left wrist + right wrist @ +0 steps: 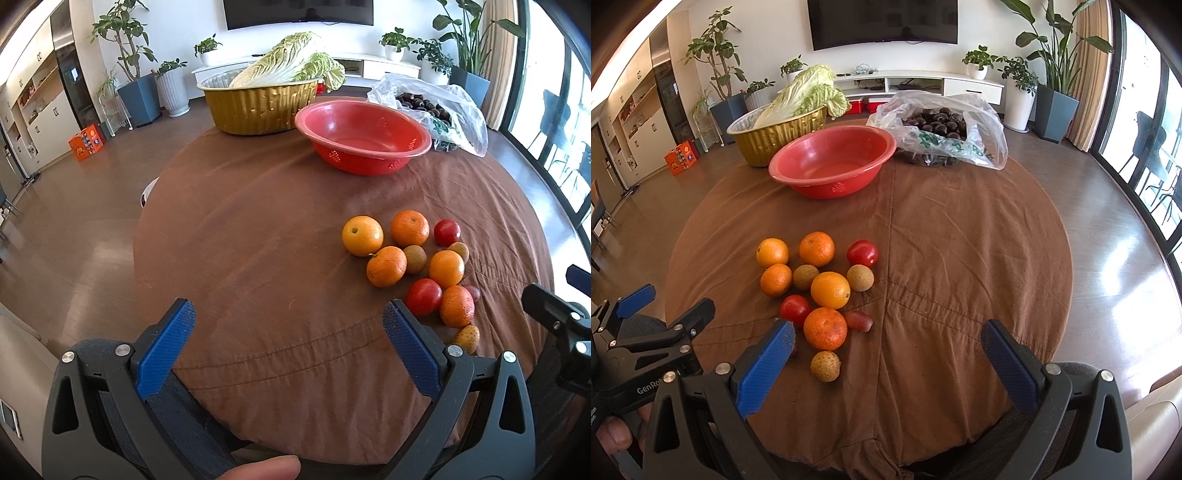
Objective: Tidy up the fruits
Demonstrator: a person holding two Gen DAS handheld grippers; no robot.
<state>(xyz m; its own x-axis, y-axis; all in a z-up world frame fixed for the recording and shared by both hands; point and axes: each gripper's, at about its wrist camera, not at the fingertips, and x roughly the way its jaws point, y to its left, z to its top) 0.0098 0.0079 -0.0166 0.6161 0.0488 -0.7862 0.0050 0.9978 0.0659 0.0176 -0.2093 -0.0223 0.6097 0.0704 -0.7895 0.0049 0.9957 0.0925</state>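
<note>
Left wrist view:
my left claw (288, 325): spread wide, nothing in it, hanging over the near edge of the table (240, 229); cloth between the blue pads is bare.
fruit pile (413, 266): on the near right part of the table, just beside my right-hand pad; oranges, red tomato-like ones, small brown ones, all touching or nearly.
red basket (364, 142): toward the far edge, empty, well apart from the pile. Prob. the drop spot, my guess.
risk: pad closest to the pile could nudge the red fruit (424, 296) w/ a sideways sweep; round stuff rolls, table edge is near.

Right wrist view:
my right claw (888, 343): also wide open, holding nothing, over the near edge.
nearest fruit: big orange (825, 328) and small brown fruit (825, 366) sit just inside my left-hand pad.
grape-like red piece (857, 319): touching the big orange; soft, could get squashed if I close on both.
other claw (661, 306): near the table's near left edge, close to the pile; both going in at once = collision.
risk: cloth is wrinkled and seamed, so a bumped fruit may roll off-line. Basket is next to the gold tray (775, 136) w/ cabbage and the plastic bag (942, 129), so a sloppy drop may land in the wrong one.
</note>
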